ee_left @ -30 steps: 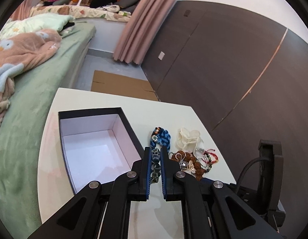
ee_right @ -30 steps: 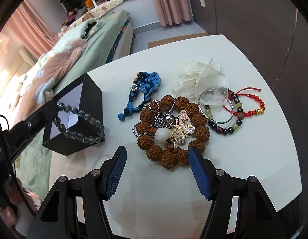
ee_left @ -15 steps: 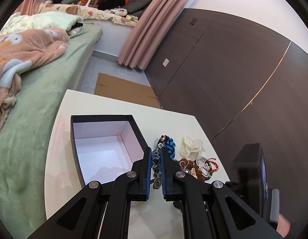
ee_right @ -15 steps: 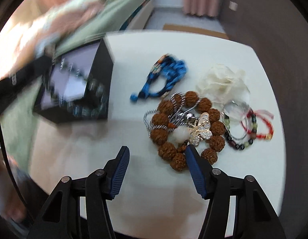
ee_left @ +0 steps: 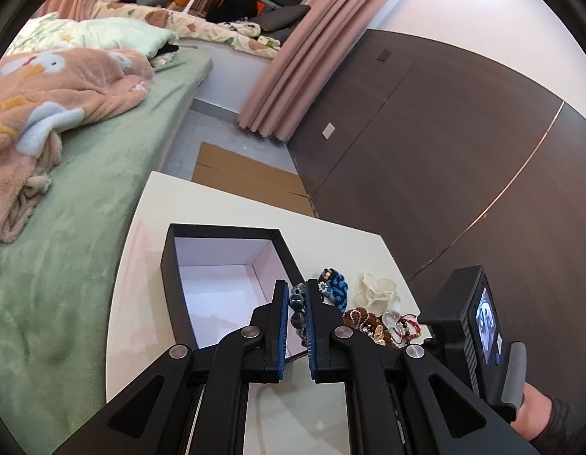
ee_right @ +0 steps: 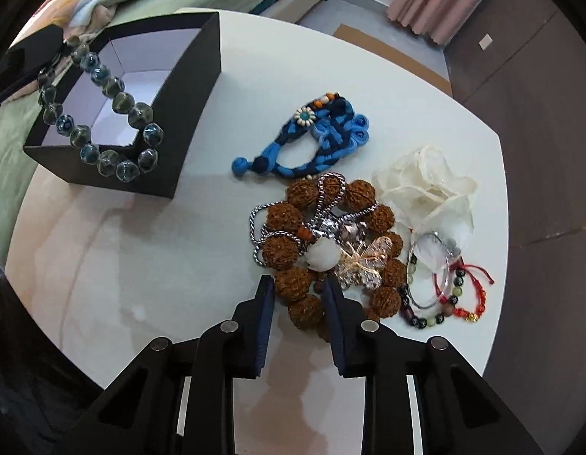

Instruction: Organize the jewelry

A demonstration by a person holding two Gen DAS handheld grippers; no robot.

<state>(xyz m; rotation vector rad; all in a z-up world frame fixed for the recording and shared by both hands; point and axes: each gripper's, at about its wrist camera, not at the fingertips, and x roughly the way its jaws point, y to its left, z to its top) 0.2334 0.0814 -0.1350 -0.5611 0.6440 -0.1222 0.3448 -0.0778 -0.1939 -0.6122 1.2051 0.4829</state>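
Note:
My left gripper (ee_left: 295, 295) is shut on a grey-green bead bracelet (ee_left: 297, 313). In the right wrist view the bracelet (ee_right: 103, 106) hangs above the open black box (ee_right: 194, 60) with the white inside. The box also shows in the left wrist view (ee_left: 171, 261). My right gripper (ee_right: 297, 284) has its jaws closed in around a brown seed-bead bracelet (ee_right: 293, 284) in the jewelry pile; whether they grip it is unclear. A blue woven bracelet (ee_right: 315, 140), a gold butterfly brooch (ee_right: 365, 261) and thin bead bracelets (ee_right: 444, 295) lie nearby.
The white table (ee_right: 122, 265) stands beside a green bed (ee_left: 84, 197) with a pink blanket (ee_left: 46, 87). A white fabric flower (ee_right: 429, 185) lies at the pile's right. A dark wardrobe (ee_left: 463, 151) is on the right. Cardboard (ee_left: 247, 178) lies on the floor.
My left gripper carried the bead bracelet up over the box. My right gripper moved down to the pile and its jaws narrowed around the brown seed bracelet.

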